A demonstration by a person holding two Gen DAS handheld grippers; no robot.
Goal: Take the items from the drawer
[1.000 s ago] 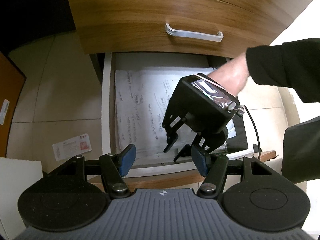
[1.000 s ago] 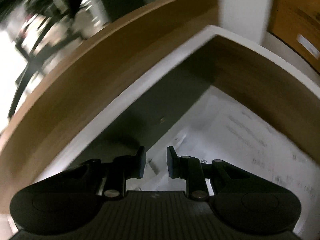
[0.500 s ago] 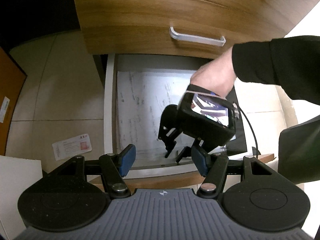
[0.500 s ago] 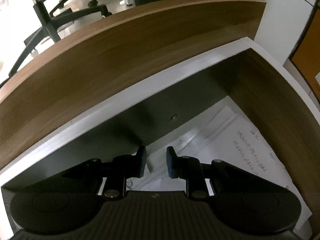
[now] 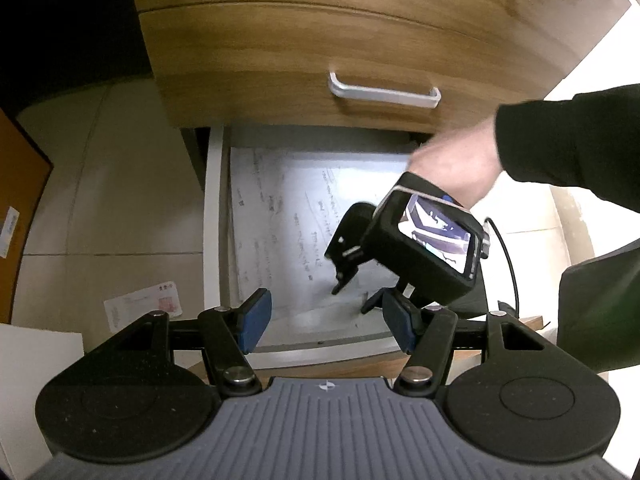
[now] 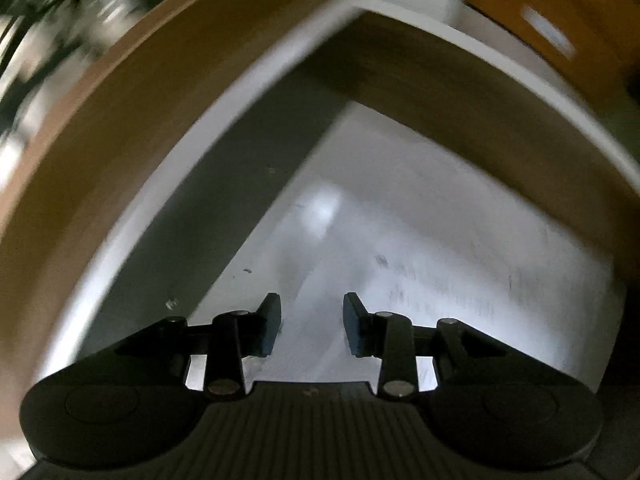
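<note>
Papers (image 5: 304,232) lie flat in the open bottom drawer (image 5: 214,216), centre frame, nothing else visible inside. Right gripper (image 5: 352,296) is down over the sheets, jaws apart, gripping nothing; left gripper (image 5: 324,320) hovers at the drawer front, also released. Reaching step; next likely needs pinching a sheet edge.

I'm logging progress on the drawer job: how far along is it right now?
Done: the bottom drawer is pulled out. In hand: the right gripper is down inside it, jaws open just above the papers, gripping nothing. The left gripper waits open at the drawer's front edge. Left: grasping the papers and lifting them out; nothing has been removed.
</note>
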